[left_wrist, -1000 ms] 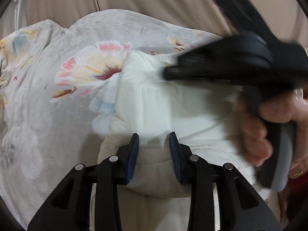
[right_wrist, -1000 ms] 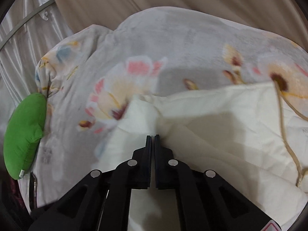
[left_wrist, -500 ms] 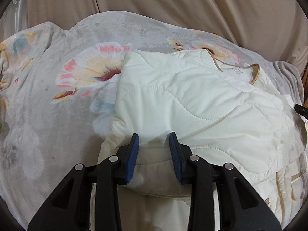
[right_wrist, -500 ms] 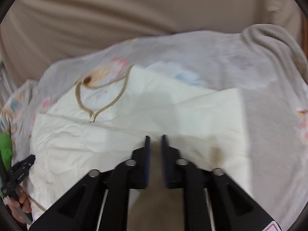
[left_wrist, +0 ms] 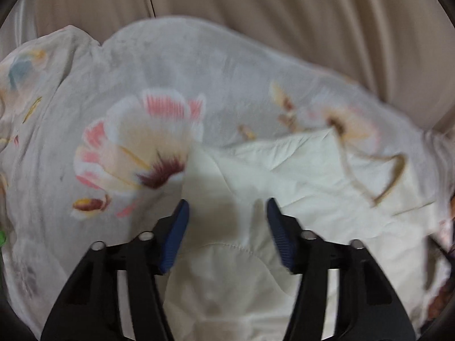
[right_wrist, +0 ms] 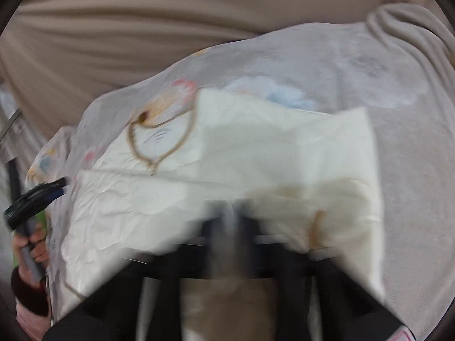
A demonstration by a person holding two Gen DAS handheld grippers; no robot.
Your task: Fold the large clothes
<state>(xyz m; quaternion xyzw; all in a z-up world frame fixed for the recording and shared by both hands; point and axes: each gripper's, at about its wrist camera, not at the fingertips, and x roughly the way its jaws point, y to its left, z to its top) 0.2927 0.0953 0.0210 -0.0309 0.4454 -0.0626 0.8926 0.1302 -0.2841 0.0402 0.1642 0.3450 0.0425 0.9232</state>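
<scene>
Cream jacket (left_wrist: 298,187) lying mid-frame on floral blanket (left_wrist: 142,85), partly folded, more folds remaining. Left gripper (left_wrist: 226,213) just opening, gripping nothing. Right gripper (right_wrist: 230,227) blurred, seemingly closing on near hem.

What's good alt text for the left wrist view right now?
Open left gripper with blue-padded fingers hovering over a cream quilted jacket, nothing pinched between them; its jaws have just been opening. The jacket lies on a grey floral blanket, with beige curtain behind; the image is slightly motion-blurred.
</scene>
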